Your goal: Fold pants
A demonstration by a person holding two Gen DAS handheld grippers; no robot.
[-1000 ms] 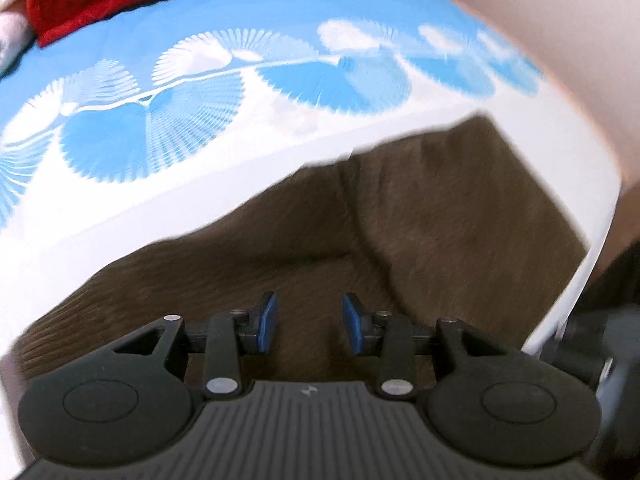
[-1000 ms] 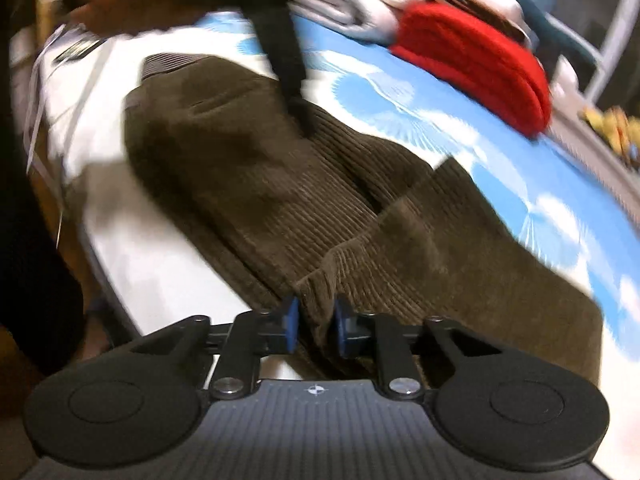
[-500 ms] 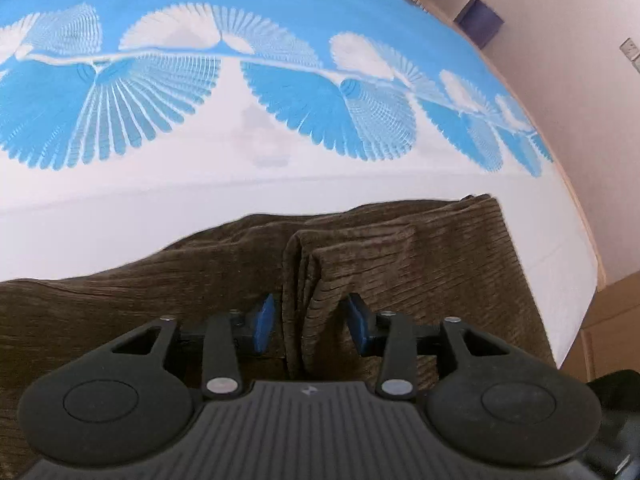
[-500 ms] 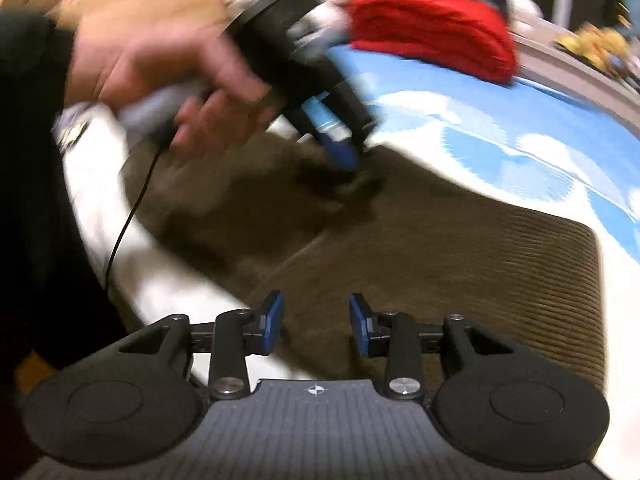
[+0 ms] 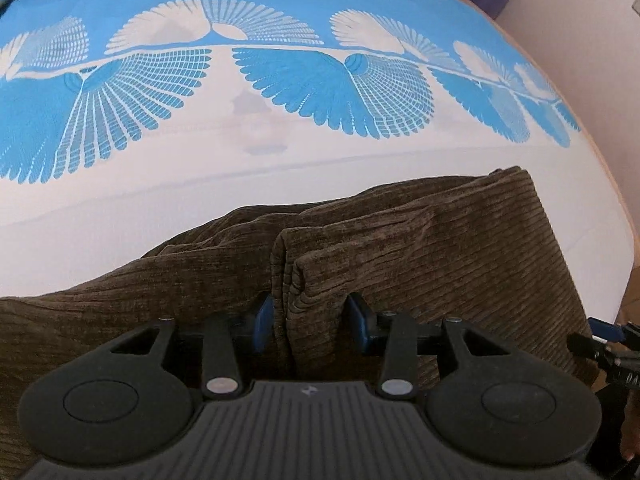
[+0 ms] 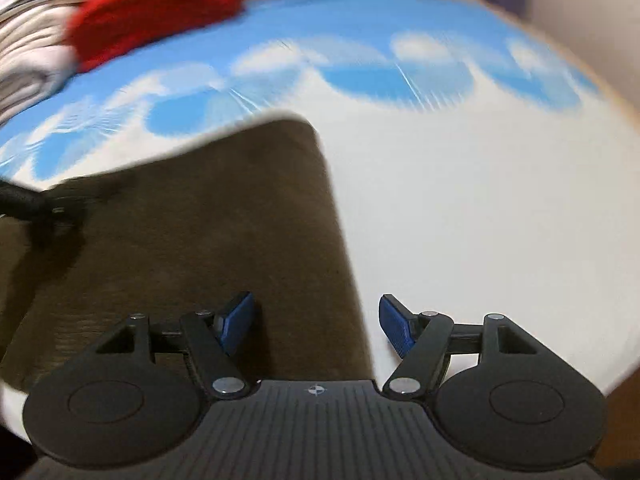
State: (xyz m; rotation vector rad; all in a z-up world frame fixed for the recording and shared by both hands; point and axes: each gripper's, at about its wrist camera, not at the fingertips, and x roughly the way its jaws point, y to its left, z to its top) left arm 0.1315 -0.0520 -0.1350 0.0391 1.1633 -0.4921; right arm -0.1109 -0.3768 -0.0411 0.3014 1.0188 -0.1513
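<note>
**Ana:** Near the front edge of the bed (image 5: 360,184), the brown corduroy pants (image 5: 420,264) lie doubled over on the white part of the blue fan-print sheet. The left tongs (image 5: 308,322) stand at a middling gap with a raised fold of the cloth between the pads; it fills the gap, so it looks gripped.

**Ben:** And the right tongs (image 6: 316,326)?

**Ana:** Their jaws are opening, already wide, straddling the right edge of the pants (image 6: 192,240) with nothing pinched between them.

**Ben:** How will the pants handle?

**Ana:** Probably soft, thick and fairly heavy. Corduroy should not slip, though stacked layers may sag or slide apart. A hold best takes every layer at a corner or fold edge.

**Ben:** Room to move?

**Ana:** Bare sheet lies open to the far side and to the right. A red folded garment (image 6: 152,12) and pale laundry sit well apart at the far left. The bed's right edge is close, so cloth could hang over there.
</note>
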